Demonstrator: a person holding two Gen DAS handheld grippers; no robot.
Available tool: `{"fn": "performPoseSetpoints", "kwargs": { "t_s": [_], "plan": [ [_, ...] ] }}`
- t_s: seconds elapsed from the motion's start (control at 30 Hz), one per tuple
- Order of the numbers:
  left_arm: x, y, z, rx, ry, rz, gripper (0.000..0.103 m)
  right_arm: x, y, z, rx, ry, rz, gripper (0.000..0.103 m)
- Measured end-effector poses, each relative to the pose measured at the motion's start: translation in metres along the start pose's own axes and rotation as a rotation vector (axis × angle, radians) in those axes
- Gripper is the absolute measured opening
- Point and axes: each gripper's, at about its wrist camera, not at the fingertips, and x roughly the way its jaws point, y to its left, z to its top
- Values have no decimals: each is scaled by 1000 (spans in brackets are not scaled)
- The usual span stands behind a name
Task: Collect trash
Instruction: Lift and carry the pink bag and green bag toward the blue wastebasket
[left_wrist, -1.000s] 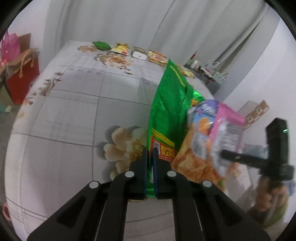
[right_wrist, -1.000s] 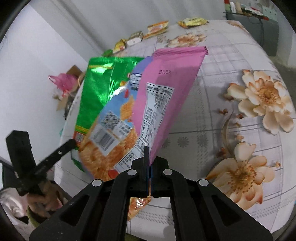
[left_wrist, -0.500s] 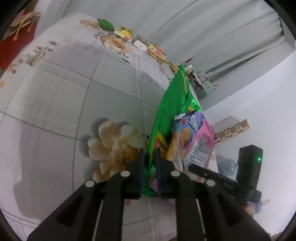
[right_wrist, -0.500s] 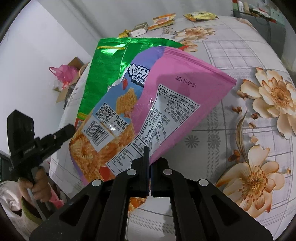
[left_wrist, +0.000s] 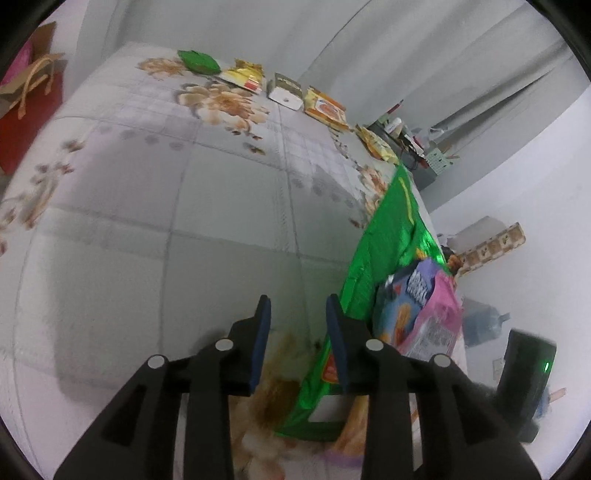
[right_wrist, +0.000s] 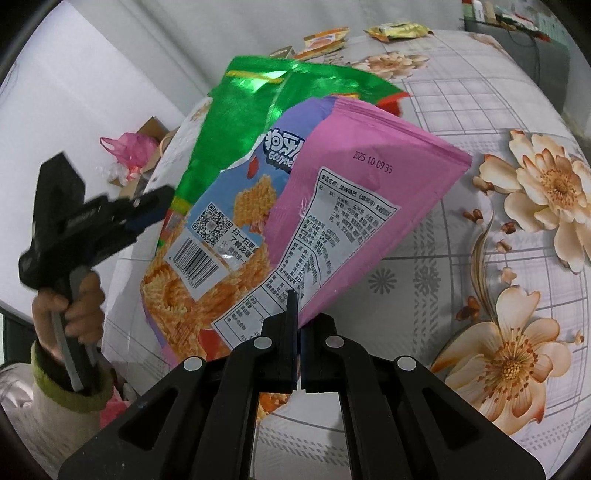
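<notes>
My right gripper (right_wrist: 297, 325) is shut on the bottom edge of a pink and blue snack bag (right_wrist: 332, 206), holding it up over the flowered tablecloth (right_wrist: 480, 110). A green foil bag (right_wrist: 251, 110) leans against the back of the pink bag. The jaws of my left gripper (left_wrist: 298, 321) are opening. The green foil bag (left_wrist: 391, 251) runs down beside the right finger, and its lower corner still lies in the gap with neither pad pressing on it. In the right wrist view a hand holds the left gripper (right_wrist: 147, 214) just left of the bags.
Several wrappers lie along the table's far edge: a green packet (left_wrist: 197, 61), a yellow one (left_wrist: 243, 74), a small white box (left_wrist: 284, 94) and orange packets (left_wrist: 325, 107). A red paper bag (left_wrist: 22, 110) stands on the floor at the left, and a pink plastic bag (right_wrist: 129, 147) beyond the table.
My left jaws have let go of the green bag and spread apart, and that gripper has slid left. The green bag now leans on the pink bag. The right gripper has stayed shut and still.
</notes>
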Motion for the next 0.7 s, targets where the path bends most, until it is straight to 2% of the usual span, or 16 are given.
{"fn": "performPoseSetpoints", "kwargs": {
  "t_s": [0.2,0.4,0.47,0.5,0.6,0.7],
  "plan": [
    [7,-5,17,-10,28,-39,31,-4,-2,-2,-1,-3,10,0],
    [5,-7,31,-12,7,-54,43,-8,-7,-3,-2,-2,17,0],
    [12,-11,35,-6,41,-85,53,-9,-9,-2,2,0,21,0],
    [20,-14,37,1,83,-116,57,-9,-9,-2,5,1,23,0],
    [44,-27,38,27,210,-134,58,-10,-11,-1,2,1,23,0],
    [54,-40,35,93,240,-108,58,-10,-12,-1,10,0,30,0]
  ]
}}
